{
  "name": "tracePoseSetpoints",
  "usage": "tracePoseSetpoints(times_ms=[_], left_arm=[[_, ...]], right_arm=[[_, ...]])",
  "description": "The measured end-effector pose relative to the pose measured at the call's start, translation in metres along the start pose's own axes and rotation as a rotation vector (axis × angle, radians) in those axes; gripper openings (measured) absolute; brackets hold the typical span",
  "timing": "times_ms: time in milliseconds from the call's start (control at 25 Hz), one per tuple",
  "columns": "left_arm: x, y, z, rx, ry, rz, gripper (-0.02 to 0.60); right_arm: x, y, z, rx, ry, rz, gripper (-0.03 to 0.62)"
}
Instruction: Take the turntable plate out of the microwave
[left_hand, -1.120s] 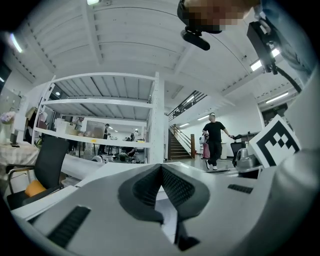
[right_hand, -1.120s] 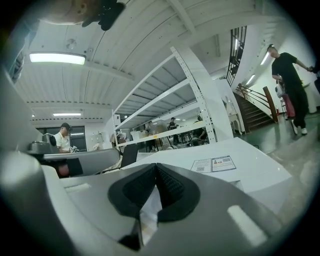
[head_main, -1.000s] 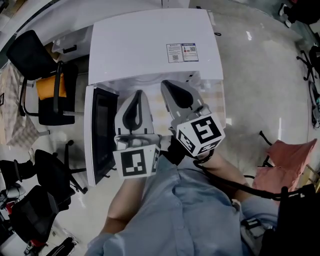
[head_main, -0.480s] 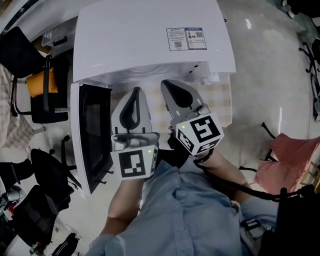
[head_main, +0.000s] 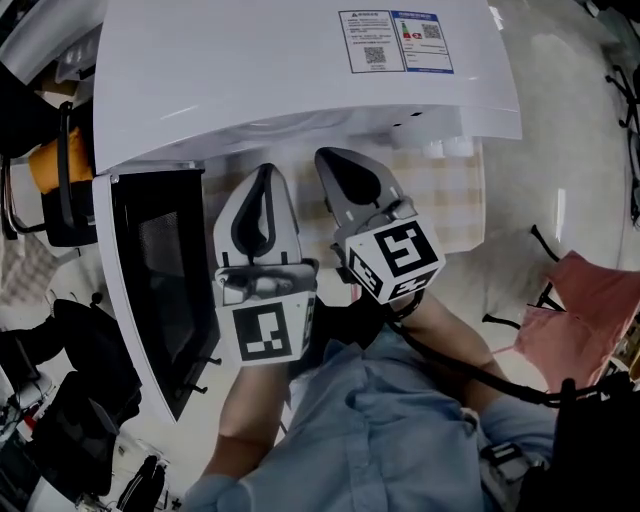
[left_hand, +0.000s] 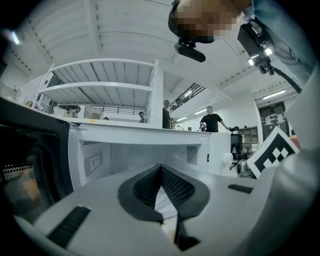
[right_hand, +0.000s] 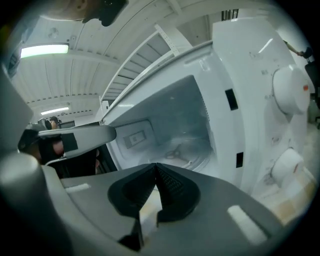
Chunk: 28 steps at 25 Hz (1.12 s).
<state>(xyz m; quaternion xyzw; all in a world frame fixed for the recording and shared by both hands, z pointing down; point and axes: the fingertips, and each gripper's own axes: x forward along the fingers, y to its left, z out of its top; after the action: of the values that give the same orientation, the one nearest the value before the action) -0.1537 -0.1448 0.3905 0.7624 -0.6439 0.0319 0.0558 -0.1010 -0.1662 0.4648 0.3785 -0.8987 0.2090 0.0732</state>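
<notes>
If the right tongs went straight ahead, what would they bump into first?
Probably the turntable plate on the floor of the open microwave. The shut right tongs point into its opening and nothing nearer shows, but depth is unclear.

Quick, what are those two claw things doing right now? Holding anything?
Left gripper: fingers closed, holding nothing.
Right gripper: fingers closed, holding nothing.
</notes>
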Motion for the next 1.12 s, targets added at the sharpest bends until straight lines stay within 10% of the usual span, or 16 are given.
tracePoseSetpoints(times_ms=[360, 840, 1120], left_arm=[[0.01, 0.015, -0.017, -0.04, 0.04, -0.013, 0.006], [0.017, 0.029, -0.017, -0.054, 0.098, -0.03, 0.006], [0.021, 0.029, -0.022, -0.072, 0.127, -0.036, 0.006]], right_arm=[[0.027, 0.001, -0.043, 0.239, 0.057, 0.013, 0.002], [0.057, -0.013, -0.066, 0.963, -0.026, 0.062, 0.132], [0.063, -0.018, -0.068, 1.059, -0.019, 0.032, 0.139]])
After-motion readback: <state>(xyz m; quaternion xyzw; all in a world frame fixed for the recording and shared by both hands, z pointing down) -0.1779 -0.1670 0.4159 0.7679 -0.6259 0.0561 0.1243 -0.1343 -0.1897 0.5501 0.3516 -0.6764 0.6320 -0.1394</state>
